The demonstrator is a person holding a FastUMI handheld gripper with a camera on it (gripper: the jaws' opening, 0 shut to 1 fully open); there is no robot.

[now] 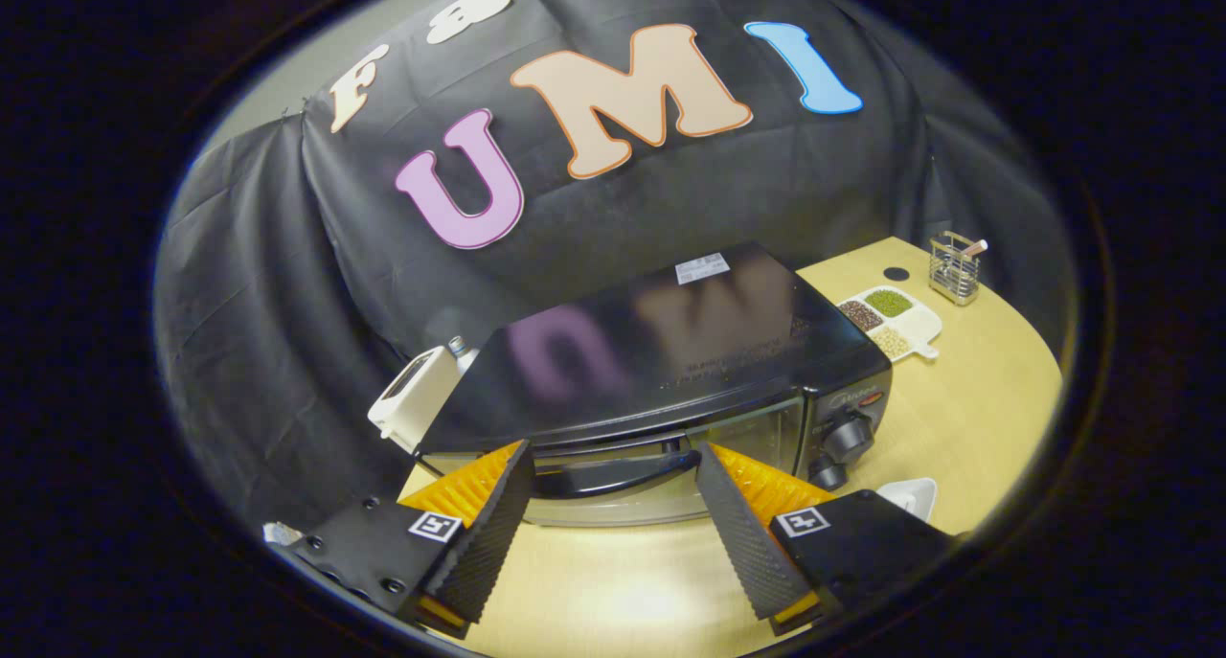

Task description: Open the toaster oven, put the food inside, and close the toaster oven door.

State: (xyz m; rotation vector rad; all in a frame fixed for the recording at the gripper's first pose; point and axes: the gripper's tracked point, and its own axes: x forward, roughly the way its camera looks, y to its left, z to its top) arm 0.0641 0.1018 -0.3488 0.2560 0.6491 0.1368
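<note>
A black toaster oven (670, 351) with a glossy top stands on the wooden table, its glass door shut. Its dark door handle (623, 474) runs across the top of the door, just ahead of my fingertips and level with them. My gripper (613, 459) is open, with one finger on each side of the handle's span and nothing between the fingers. Two black knobs (843, 438) sit on the oven's right panel. The corner of a small white dish (910, 495) peeks out beside the right finger; what it holds is hidden.
A white appliance (417, 397) stands left of the oven. Behind the oven on the right lie a white divided tray (896, 321) of beans and a wire utensil holder (955, 267). Bare wooden table (977, 399) spreads to the oven's right and below the fingers.
</note>
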